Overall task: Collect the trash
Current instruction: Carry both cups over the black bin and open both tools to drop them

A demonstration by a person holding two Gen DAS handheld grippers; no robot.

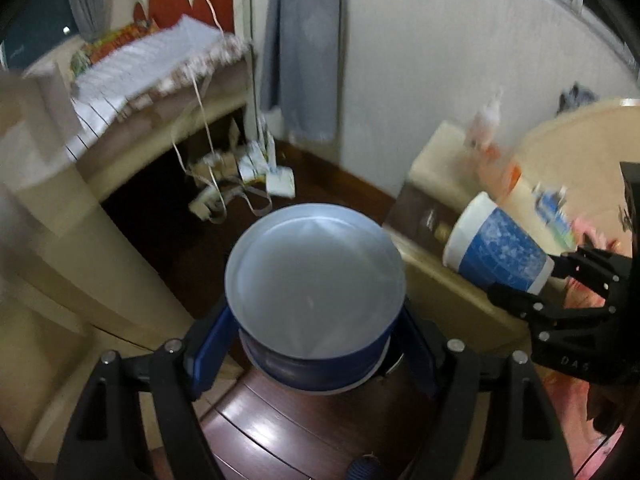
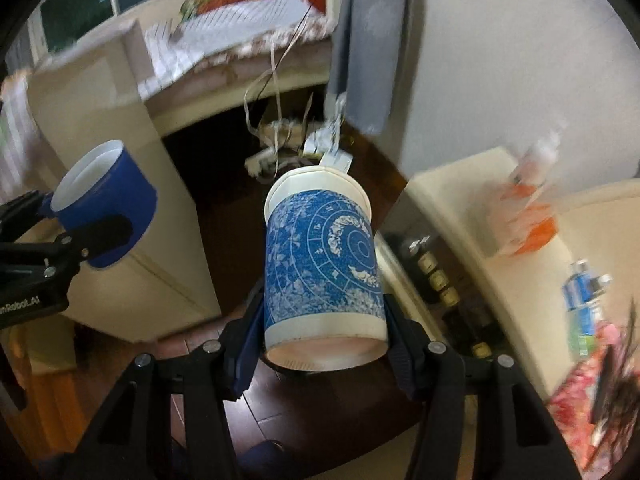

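Blue paper, on both counts: each claw carries a cup. The left gripper (image 1: 316, 344) is closed on a plain dark-blue paper cup with a white interior (image 1: 316, 284), pinched low on its wall between the blue finger pads (image 1: 212, 348), mouth facing away from the wrist. The right gripper (image 2: 324, 344) is clamped on a tall white paper cup with a blue patterned band (image 2: 324, 268), gripped near its base, rim pointing outward. Both cups are held in the air above the dark wooden floor (image 2: 224, 232), well apart from each other. A cream cabinet (image 2: 132, 216) stands behind; tangled white cables (image 1: 216, 184) lie on the floor beyond. Surroundings are motion-blurred.
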